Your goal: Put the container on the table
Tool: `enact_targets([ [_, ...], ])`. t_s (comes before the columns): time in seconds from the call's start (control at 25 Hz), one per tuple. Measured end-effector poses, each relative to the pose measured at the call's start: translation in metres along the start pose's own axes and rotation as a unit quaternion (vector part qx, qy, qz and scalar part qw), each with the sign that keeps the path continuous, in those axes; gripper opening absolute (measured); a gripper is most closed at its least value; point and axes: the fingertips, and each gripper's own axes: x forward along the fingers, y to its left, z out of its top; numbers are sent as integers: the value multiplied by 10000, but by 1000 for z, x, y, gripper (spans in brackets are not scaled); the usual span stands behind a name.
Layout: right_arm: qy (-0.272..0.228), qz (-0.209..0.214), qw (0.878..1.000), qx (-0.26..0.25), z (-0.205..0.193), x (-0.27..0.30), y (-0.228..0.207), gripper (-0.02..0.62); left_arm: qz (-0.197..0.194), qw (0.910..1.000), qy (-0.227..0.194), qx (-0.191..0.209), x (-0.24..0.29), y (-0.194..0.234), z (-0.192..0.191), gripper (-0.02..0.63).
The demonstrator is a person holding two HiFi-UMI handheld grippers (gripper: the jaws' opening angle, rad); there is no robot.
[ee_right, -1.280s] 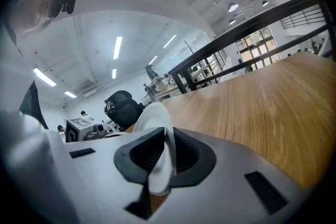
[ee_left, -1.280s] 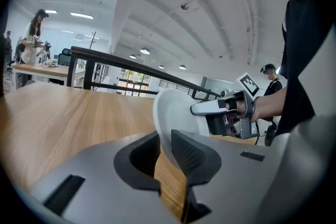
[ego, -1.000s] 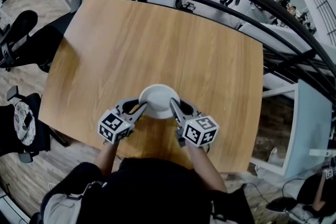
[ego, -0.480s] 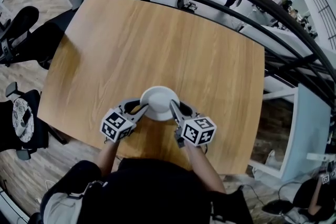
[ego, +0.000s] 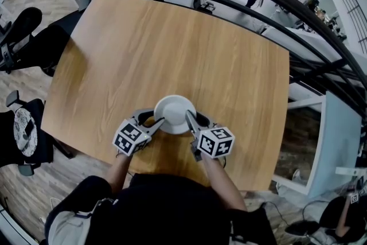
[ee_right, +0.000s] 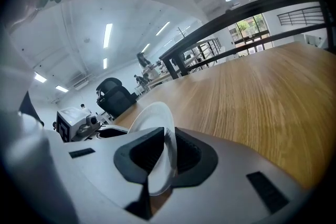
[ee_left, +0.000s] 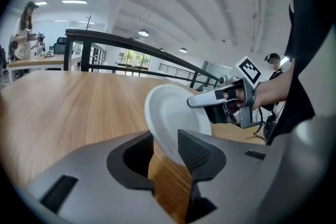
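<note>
Our left claw [ee_left: 165, 157] has just been opening, the container [ee_left: 173, 118] rim loose between its jaws. Only our right claw [ee_right: 167, 157] pinches it, so it may tip onto the surface [ego: 172, 49].

We are wearing a black top [ego: 172, 203] with sleeves ending above the forearms. Light grey fabric [ego: 69, 229] is showing at the lower left of the black top. Ahead of the black top we are carrying the left gripper [ego: 153, 119] and the right gripper [ego: 189, 116], each presenting a light grey moulded shell and black textured jaw pads. Each is bearing a white cube [ego: 131, 137] printed with black square markers. A thin dark cable [ee_left: 270, 117] is hanging beneath the right gripper.
</note>
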Motion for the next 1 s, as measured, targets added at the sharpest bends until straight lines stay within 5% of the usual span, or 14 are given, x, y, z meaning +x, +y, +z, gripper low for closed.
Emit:
enact_targets([
  [1.0,414,-375,9983,-178,-24,7,-16,132,-95,9993,279,247,9,-3,-14,167],
])
